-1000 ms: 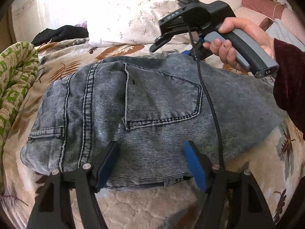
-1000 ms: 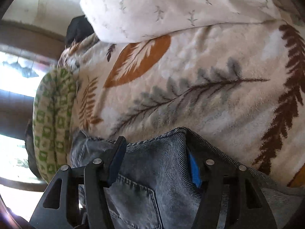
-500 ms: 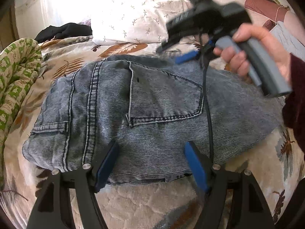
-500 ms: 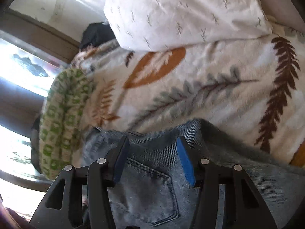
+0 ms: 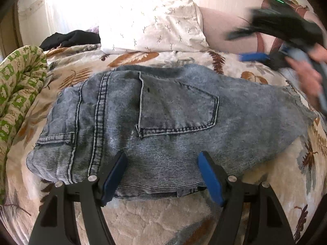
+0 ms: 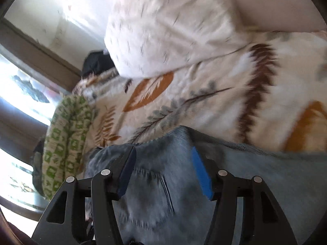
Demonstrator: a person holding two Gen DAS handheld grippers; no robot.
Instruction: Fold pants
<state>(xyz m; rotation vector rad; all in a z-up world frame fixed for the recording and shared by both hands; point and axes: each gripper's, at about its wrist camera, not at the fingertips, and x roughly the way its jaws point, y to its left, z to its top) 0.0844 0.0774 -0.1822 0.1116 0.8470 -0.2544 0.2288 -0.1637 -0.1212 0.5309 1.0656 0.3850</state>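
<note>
Grey-blue denim pants [image 5: 163, 118] lie folded flat on the bed, back pocket up, waistband to the left. My left gripper [image 5: 162, 159] is open and empty, its blue pads just above the near folded edge. My right gripper [image 5: 253, 57] shows blurred at the far right of the left wrist view, held in a hand, above and clear of the pants. In the right wrist view it [image 6: 163, 155] is open and empty, with the pants [image 6: 167, 183] below it.
A leaf-print fleece blanket [image 5: 163, 220] covers the bed. A white pillow [image 5: 151, 24] lies behind the pants, with a dark garment [image 5: 71, 38] to its left. A green patterned quilt [image 5: 18, 85] is bunched at the left edge.
My right gripper has lifted off the far edge of the pants and swung up and to the right. My left gripper has stayed open at the near edge.
</note>
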